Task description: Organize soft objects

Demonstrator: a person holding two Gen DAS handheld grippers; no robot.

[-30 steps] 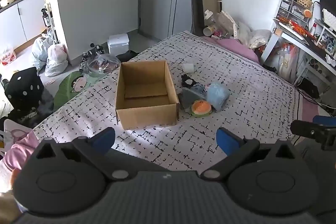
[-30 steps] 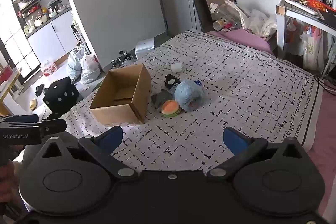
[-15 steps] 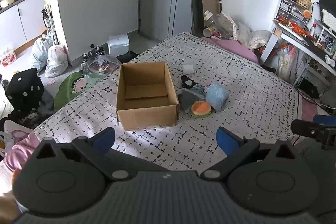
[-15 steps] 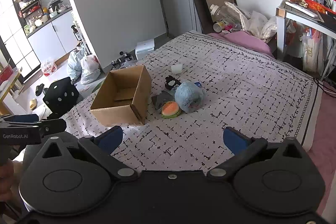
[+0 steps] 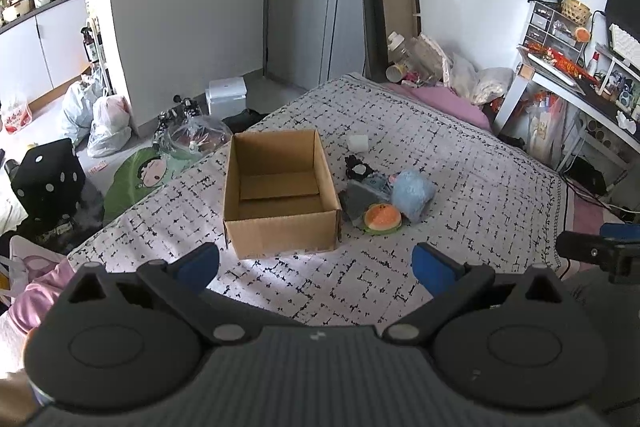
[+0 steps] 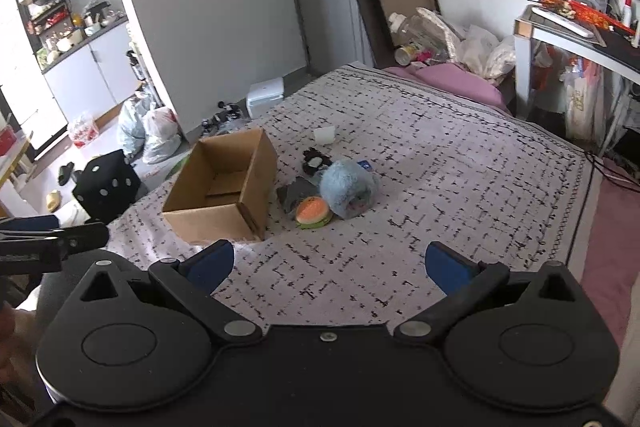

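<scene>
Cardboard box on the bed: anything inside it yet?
No toys show inside the cardboard box; only its folded bottom flaps. The near wall hides the front strip of floor, so that part is unseen.

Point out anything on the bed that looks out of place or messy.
The soft toys lie in a loose heap beside the cardboard box, not in it: a blue plush, an orange burger toy and a grey piece overlapping. The box looks empty.

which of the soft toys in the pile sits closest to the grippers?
The orange burger-shaped plush with the green rim. It lies at the front edge of the pile, ahead of the fluffy blue plush, the grey one and the black one behind.
</scene>
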